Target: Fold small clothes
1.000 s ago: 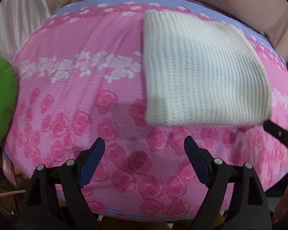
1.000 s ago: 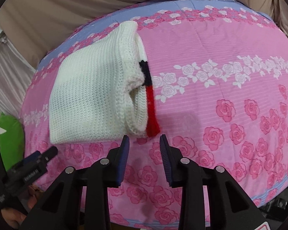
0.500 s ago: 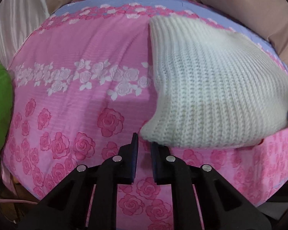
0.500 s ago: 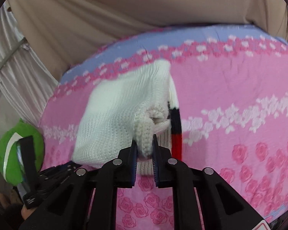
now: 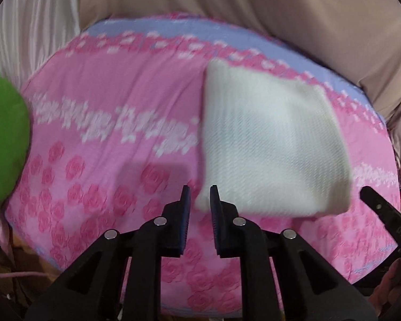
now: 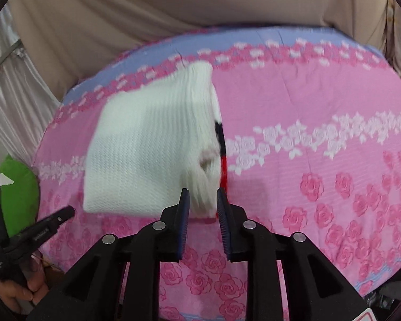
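A white knitted garment (image 5: 270, 144), folded into a rough square, is over the pink rose-patterned bedspread (image 5: 115, 144). In the right wrist view the garment (image 6: 147, 155) shows a black and red trim (image 6: 222, 149) along its right edge. My left gripper (image 5: 200, 206) is closed to a narrow gap on the garment's near left corner. My right gripper (image 6: 203, 208) has its jaws slightly parted around the garment's near right corner, beside the trim. The view is blurred by motion.
A green plush object (image 5: 2, 144) lies at the left edge of the bed; it also shows in the right wrist view (image 6: 16, 187). Beige and white curtains (image 5: 254, 13) hang behind the bed. The bed's near edge drops off below the grippers.
Both grippers closed on the garment's near corners, lifted it, then drew back and lowered it. The jaws have widened a little since half a second ago.
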